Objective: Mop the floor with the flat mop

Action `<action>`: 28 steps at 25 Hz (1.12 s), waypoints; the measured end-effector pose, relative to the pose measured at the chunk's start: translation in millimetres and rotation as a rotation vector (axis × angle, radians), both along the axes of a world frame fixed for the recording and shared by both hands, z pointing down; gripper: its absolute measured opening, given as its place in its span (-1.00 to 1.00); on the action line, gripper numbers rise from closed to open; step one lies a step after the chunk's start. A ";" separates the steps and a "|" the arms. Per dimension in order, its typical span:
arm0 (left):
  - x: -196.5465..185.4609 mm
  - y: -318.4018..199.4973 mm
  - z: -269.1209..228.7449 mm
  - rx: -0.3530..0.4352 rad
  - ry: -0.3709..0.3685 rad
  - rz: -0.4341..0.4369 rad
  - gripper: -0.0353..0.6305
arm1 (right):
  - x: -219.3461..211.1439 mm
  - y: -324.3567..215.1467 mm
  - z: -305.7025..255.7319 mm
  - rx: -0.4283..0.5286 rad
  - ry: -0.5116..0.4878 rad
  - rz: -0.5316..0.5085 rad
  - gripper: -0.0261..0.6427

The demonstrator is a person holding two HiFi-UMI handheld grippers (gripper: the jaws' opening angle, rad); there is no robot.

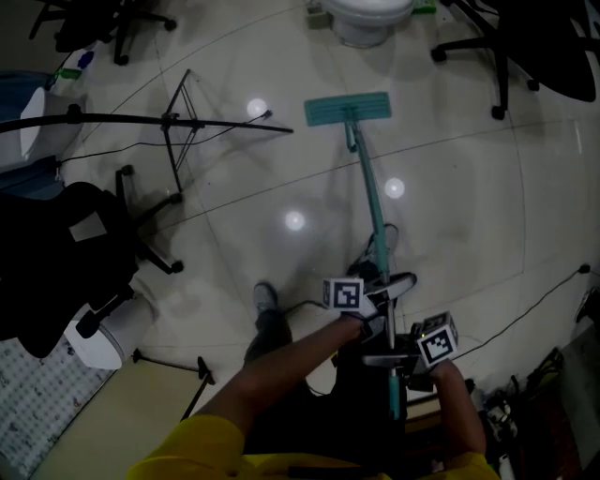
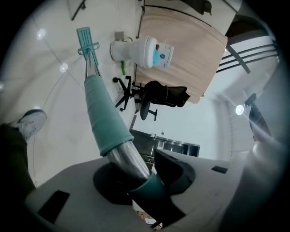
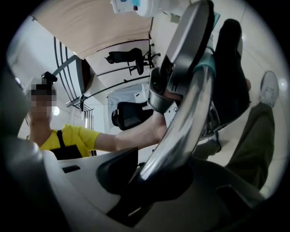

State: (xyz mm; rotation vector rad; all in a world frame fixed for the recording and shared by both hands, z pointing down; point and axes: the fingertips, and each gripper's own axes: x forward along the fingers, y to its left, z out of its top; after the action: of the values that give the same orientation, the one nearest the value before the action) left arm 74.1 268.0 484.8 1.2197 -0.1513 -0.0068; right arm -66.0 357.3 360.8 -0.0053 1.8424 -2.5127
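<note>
The flat mop's teal head (image 1: 348, 110) lies flat on the pale tiled floor far ahead, and its teal and metal pole (image 1: 374, 202) runs back toward me. My left gripper (image 1: 373, 317) is shut on the pole higher up, where the teal sleeve (image 2: 103, 118) ends and bare metal shows. My right gripper (image 1: 405, 359) is shut on the pole's lower metal part (image 3: 181, 131), just behind the left one. The mop head (image 2: 86, 40) shows small and far off in the left gripper view.
A music stand (image 1: 178, 127) and a black guitar (image 1: 56, 258) stand at the left. A white round unit (image 1: 368, 17) sits beyond the mop head. Office chairs (image 1: 506, 42) stand at the back right, and cables (image 1: 534, 305) cross the floor at the right.
</note>
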 end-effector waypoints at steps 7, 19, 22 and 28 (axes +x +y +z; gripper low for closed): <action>-12.8 -22.8 -18.8 0.111 0.080 -0.183 -0.40 | -2.7 -3.5 -6.7 -0.012 0.017 -0.098 -0.59; -52.5 -229.1 39.9 0.247 0.077 -0.134 -0.36 | -46.0 -204.1 65.6 0.090 -0.024 0.019 -0.63; -58.5 -199.0 33.5 0.222 0.063 -0.120 -0.38 | -53.8 -175.2 50.0 0.065 -0.046 0.013 -0.63; -58.7 -83.3 11.7 0.094 0.033 -0.181 -0.43 | -36.3 -58.8 23.8 0.002 0.029 -0.094 -0.64</action>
State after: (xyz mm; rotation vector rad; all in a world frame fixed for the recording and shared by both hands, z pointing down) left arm 15.4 184.7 496.5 1.2955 -0.2344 -0.1935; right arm -102.4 298.5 384.6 0.0467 1.8996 -2.5859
